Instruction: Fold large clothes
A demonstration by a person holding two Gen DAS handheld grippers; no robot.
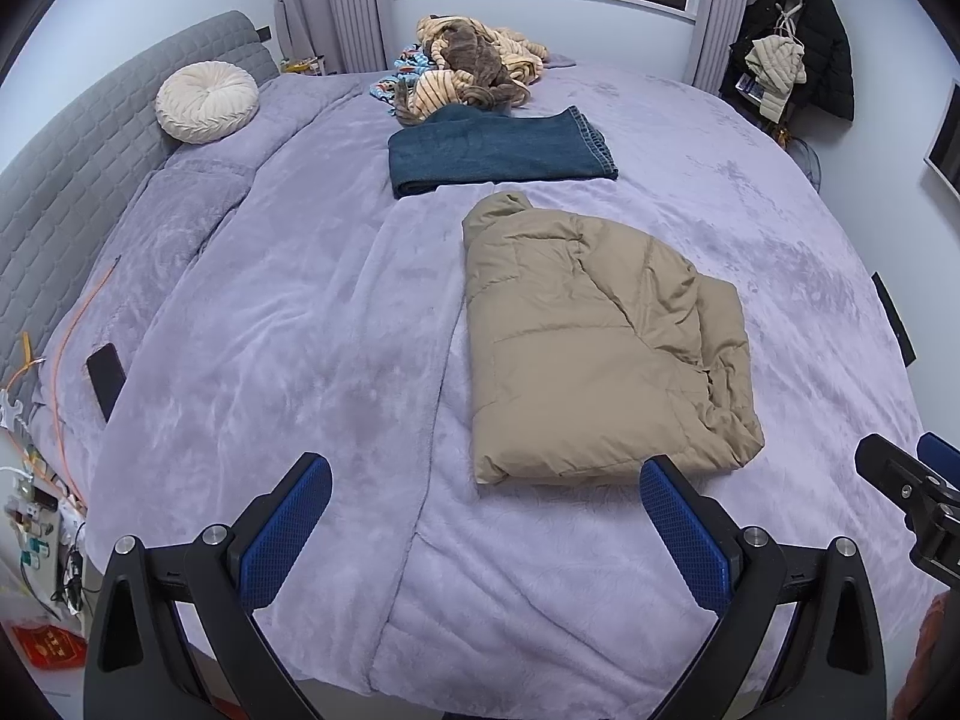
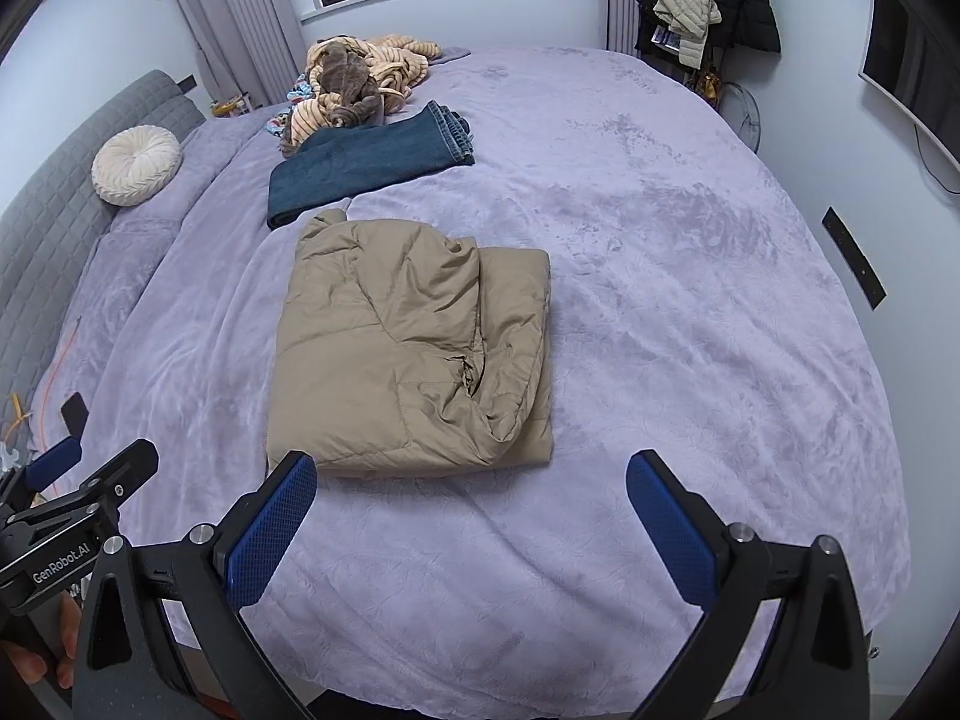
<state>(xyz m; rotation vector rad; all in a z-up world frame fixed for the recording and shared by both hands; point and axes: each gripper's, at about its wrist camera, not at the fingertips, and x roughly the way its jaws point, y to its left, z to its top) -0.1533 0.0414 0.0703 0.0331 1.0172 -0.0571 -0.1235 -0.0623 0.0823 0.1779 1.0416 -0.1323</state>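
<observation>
A tan puffer jacket lies folded into a compact rectangle on the lilac bed cover; it also shows in the right wrist view. My left gripper is open and empty, held above the bed's near edge just short of the jacket. My right gripper is open and empty, also just short of the jacket's near edge. The right gripper's body shows at the right edge of the left wrist view. Folded blue jeans lie beyond the jacket.
A heap of striped and brown clothes sits at the far side by the window. A round cream cushion rests against the grey headboard. A black phone lies at the bed's left edge. Coats hang at the far right.
</observation>
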